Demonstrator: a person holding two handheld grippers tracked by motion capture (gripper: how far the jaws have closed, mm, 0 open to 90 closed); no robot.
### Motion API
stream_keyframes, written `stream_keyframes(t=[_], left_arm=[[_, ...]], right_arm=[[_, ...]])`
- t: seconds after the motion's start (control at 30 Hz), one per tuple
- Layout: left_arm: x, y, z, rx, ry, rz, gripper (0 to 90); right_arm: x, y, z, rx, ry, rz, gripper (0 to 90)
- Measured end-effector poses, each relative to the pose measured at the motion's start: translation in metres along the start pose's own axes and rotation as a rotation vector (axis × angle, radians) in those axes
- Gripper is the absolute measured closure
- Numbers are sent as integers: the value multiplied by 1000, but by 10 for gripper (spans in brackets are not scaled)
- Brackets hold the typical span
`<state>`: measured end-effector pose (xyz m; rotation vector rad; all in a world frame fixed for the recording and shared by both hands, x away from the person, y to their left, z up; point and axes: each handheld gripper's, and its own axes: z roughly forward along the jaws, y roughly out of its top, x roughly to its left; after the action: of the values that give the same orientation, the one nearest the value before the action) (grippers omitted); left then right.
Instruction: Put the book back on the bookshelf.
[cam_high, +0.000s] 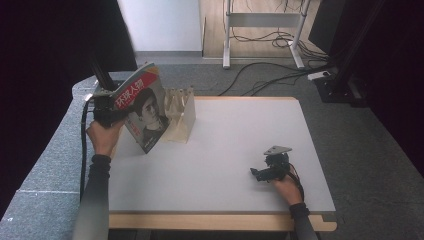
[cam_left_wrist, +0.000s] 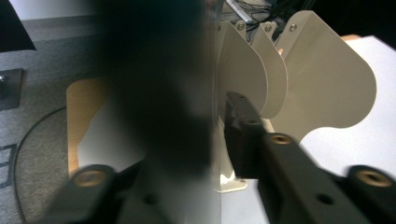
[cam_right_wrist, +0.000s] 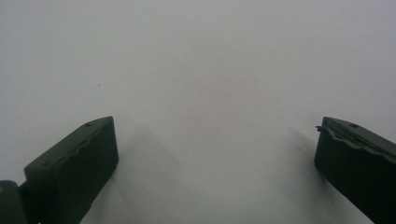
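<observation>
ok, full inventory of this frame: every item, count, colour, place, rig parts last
magazine: 1, red-topped cover with white characters and a portrait photo, held upright off the table at its far left, beside the rack
file rack: 1, cream with several curved dividers, far left of the table, just right of the magazine
table: 1, white top with a light wood edge, centre
metal stand: 1, white, on the floor beyond the table
cables: several, black, on the grey floor behind the table
left gripper: 1, black, shut on the magazine's edge
right gripper: 1, black with a grey plate on top, jaws open, on the table near right
forearms: 2, dark sleeves, coming in from the near edge
</observation>
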<state>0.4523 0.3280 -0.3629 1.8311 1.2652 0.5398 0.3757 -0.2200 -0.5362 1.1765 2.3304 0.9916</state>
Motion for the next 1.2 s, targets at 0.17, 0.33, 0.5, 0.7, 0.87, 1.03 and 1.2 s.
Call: stream_keyframes(t=[0.17, 0.33, 0.5, 0.7, 0.87, 1.03, 1.2], left_arm=[[3, -1, -1, -1, -47, -27, 372], [1, -6, -4, -4, -69, -14, 198], [-2, -15, -11, -19, -63, 5, 125], [-7, -25, -24, -33, -44, 40, 10], [-14, -33, -31, -30, -40, 68, 0], [-19, -43, -38, -27, -30, 83, 0], [-25, -53, -48, -28, -41, 100, 0]], right_arm=[[0, 0, 0, 2, 0, 0, 0], [0, 0, 0, 3, -2, 1, 0], [0, 0, 0, 3, -2, -1, 0], [0, 1, 0, 3, -1, 0, 0], [0, 1, 0, 3, -1, 0, 0], [0, 1, 0, 3, -2, 0, 0], [0, 1, 0, 3, -2, -1, 0]])
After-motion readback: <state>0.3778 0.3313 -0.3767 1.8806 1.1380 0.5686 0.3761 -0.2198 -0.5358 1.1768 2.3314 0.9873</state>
